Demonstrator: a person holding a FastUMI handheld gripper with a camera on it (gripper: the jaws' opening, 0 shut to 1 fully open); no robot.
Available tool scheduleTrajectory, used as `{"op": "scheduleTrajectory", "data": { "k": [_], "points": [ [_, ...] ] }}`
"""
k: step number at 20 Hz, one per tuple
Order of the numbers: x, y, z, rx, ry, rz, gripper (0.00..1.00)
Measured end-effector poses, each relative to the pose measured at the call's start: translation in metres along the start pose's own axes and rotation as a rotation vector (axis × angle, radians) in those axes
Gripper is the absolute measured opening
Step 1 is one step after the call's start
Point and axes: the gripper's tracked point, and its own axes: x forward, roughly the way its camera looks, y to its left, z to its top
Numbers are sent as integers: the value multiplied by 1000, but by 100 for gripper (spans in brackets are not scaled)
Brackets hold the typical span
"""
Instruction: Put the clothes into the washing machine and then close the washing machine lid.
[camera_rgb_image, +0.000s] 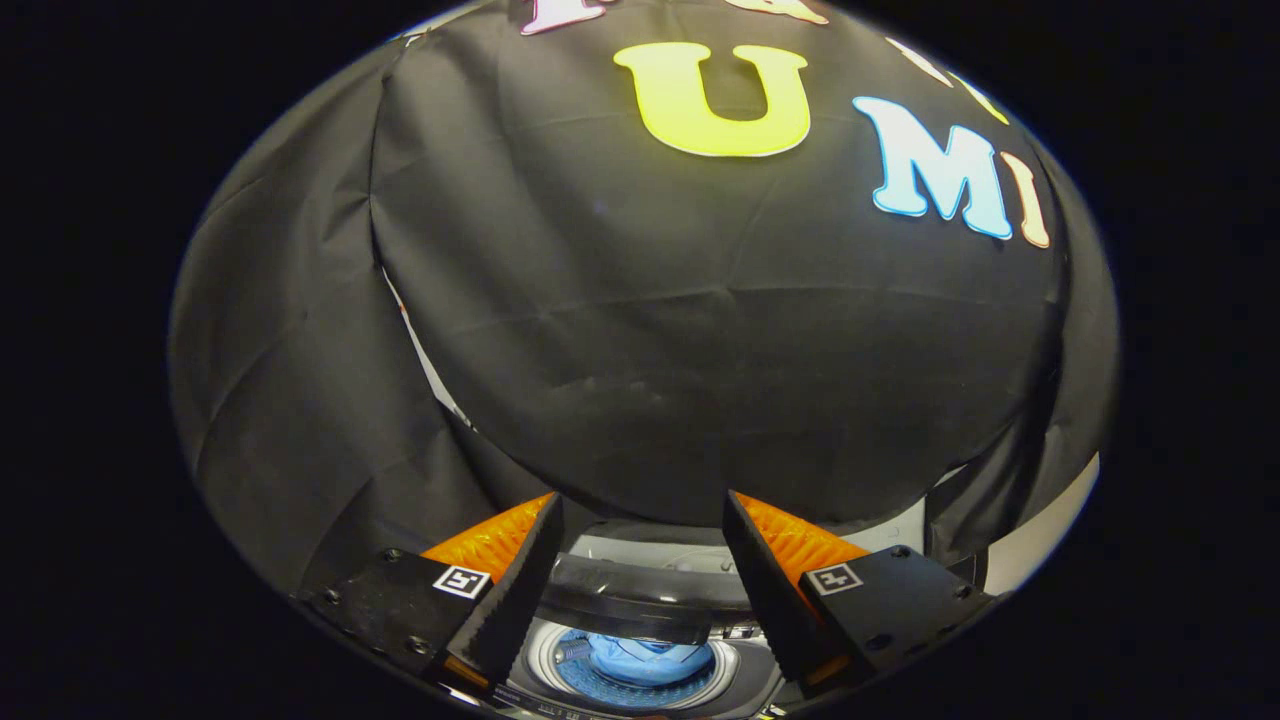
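Cloth wall (640, 350) ahead | hand-held gripper (640, 520) released, empty | blue clothes (640, 660) in washing machine (540, 650)

The gripper (640, 560) is held high and aimed level, with its fingers spread wide apart and nothing between them. The left finger (515, 590) and the right finger (765, 590) slant inward toward their far tips, leaving a broad open gap. Neither finger touches anything.
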Motion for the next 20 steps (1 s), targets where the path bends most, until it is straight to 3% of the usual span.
{"op": "scheduleTrajectory", "data": {
  "k": [3, 7, 9, 20],
  "points": [
    [9, 0, -27, -34, 83, -7, 99],
    [20, 5, -37, 72, 96, 33, 99],
    [21, 6, -40, 63, 127, 66, 99],
    [-6, 12, -64, 51, 107, 86, 98]
  ]
}}
